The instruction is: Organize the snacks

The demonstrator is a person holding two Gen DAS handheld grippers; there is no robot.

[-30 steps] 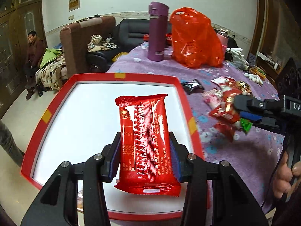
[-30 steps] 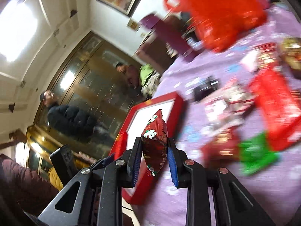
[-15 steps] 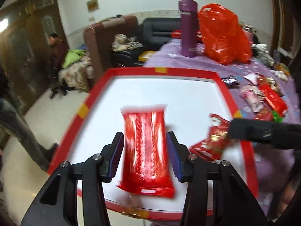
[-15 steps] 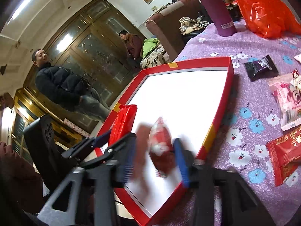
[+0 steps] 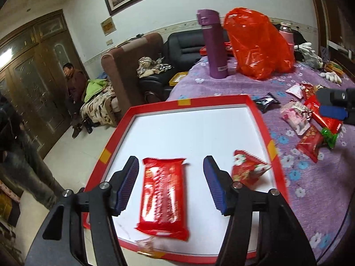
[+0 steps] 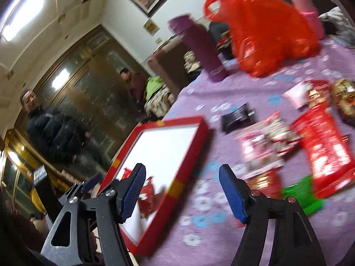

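My left gripper [image 5: 169, 185] is spreading its ribbed blue pads [image 5: 127, 186], and the long red foil packet [image 5: 164, 198] lies flat between them on the white floor of the tray, touched by neither pad. At lower right of that view a smaller crinkled red pouch [image 5: 247, 170] with white print rests inside the tray, just beside its right wall. The tray [image 5: 213, 100] is a shallow rectangle with a glossy red rim and yellow tape patches.

My right gripper [image 6: 182, 191] is widening too, with nothing between its pads; below them is the tray's right edge and the purple flowered tablecloth [image 6: 244, 93]. Right of centre there, loose wrappers lie on the cloth: a big red packet [image 6: 324, 153], pink ones [image 6: 261, 148], a green one [image 6: 304, 195], a black one [image 6: 238, 116]. Toward the top stand a purple cylindrical flask [image 5: 213, 44] and a crumpled orange-red plastic bag [image 5: 258, 42].
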